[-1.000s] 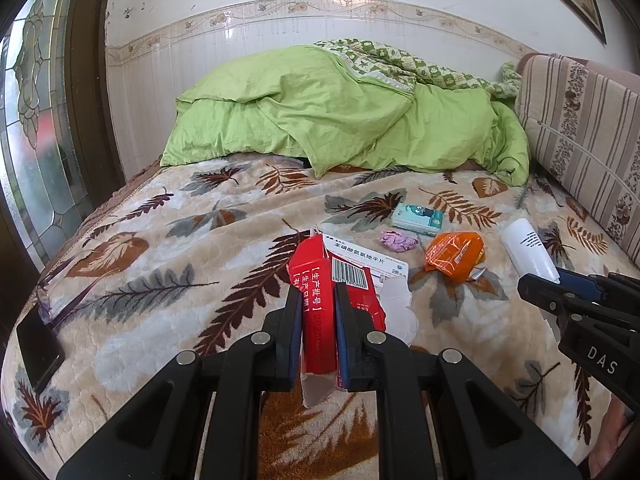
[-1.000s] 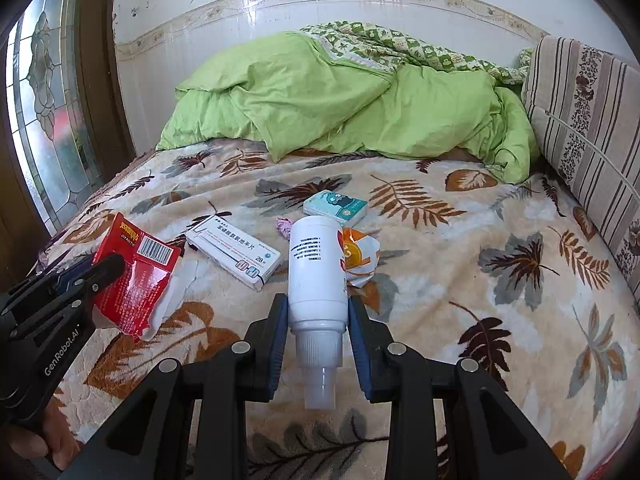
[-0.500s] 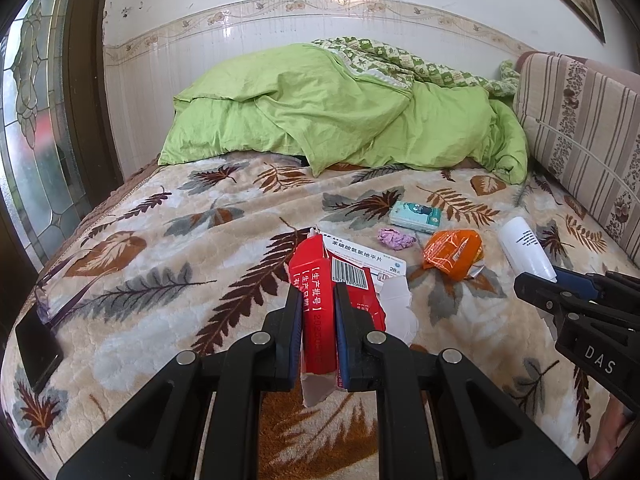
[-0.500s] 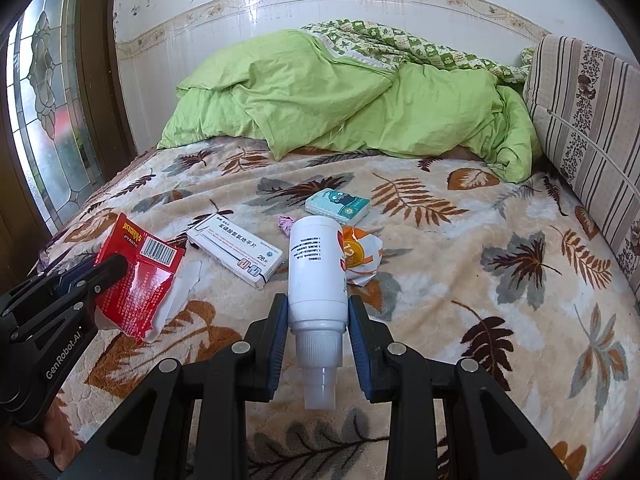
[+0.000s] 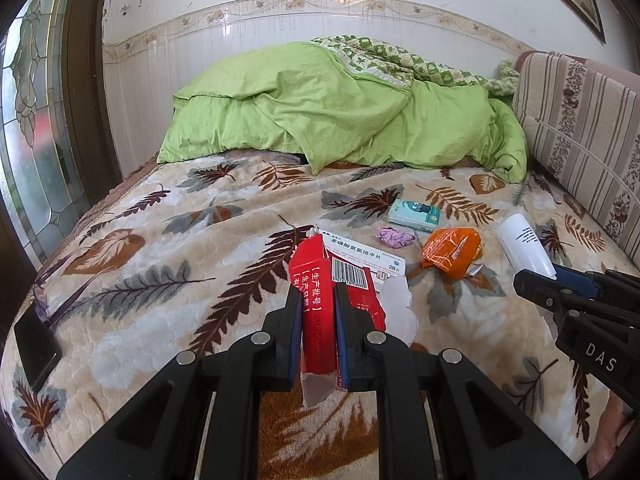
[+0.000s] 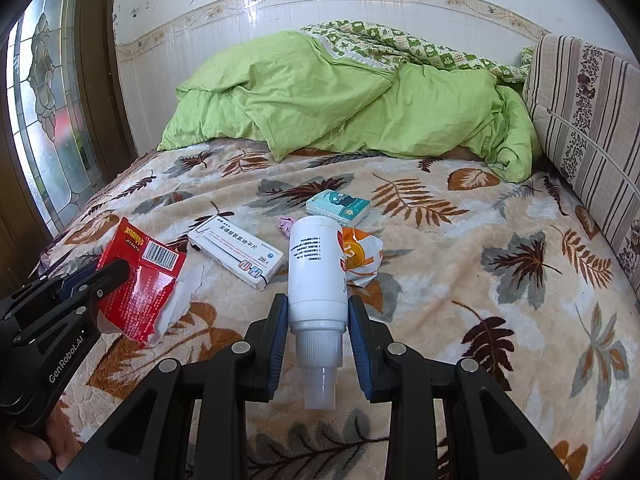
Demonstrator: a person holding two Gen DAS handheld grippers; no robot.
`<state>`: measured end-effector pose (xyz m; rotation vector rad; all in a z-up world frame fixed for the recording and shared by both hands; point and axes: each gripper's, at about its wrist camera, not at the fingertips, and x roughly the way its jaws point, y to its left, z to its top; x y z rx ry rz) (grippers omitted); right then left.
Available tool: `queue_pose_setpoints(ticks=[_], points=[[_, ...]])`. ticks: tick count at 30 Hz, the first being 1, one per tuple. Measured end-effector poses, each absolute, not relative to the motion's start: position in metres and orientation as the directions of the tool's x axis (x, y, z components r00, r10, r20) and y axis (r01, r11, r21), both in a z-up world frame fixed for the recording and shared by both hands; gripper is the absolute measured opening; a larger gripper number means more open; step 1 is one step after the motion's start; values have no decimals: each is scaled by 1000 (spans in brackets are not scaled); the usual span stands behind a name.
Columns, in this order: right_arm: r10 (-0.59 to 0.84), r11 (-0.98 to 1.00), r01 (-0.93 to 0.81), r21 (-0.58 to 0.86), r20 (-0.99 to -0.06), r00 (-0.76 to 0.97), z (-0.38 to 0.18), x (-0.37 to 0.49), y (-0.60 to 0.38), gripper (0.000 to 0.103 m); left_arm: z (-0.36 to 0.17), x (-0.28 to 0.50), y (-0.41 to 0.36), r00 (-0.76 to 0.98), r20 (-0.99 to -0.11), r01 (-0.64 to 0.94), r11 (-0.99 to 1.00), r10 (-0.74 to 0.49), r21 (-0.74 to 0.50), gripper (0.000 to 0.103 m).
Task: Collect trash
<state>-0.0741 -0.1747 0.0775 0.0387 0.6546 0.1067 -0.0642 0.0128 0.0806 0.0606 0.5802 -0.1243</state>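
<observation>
My left gripper (image 5: 318, 300) is shut on a torn red packet (image 5: 320, 312), held above the leaf-patterned bedspread (image 5: 160, 280); the same packet (image 6: 144, 280) shows at the left of the right wrist view. My right gripper (image 6: 318, 312) is shut on a white plastic bottle (image 6: 318, 272), neck pointing back at the camera; that bottle (image 5: 524, 246) shows at the right of the left wrist view. On the bed lie a white medicine box (image 6: 236, 252), an orange wrapper (image 5: 452, 252), a crumpled purple paper (image 5: 394, 237) and a teal tissue pack (image 6: 338, 206).
A green duvet (image 6: 340, 96) is heaped at the head of the bed. A striped cushion (image 6: 588, 120) lines the right side, and a stained-glass window (image 6: 44, 100) the left. A black phone (image 5: 36, 344) lies near the bed's left edge. A hand (image 6: 44, 444) holds the left gripper.
</observation>
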Motion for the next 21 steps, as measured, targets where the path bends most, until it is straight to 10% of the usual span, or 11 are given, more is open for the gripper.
queue_pose_setpoints(ticks=[21], points=[[113,994,-87,71,-604,789,78,-74,-176,32,81,-64,13,828,-551,137,990,-103,21,14]])
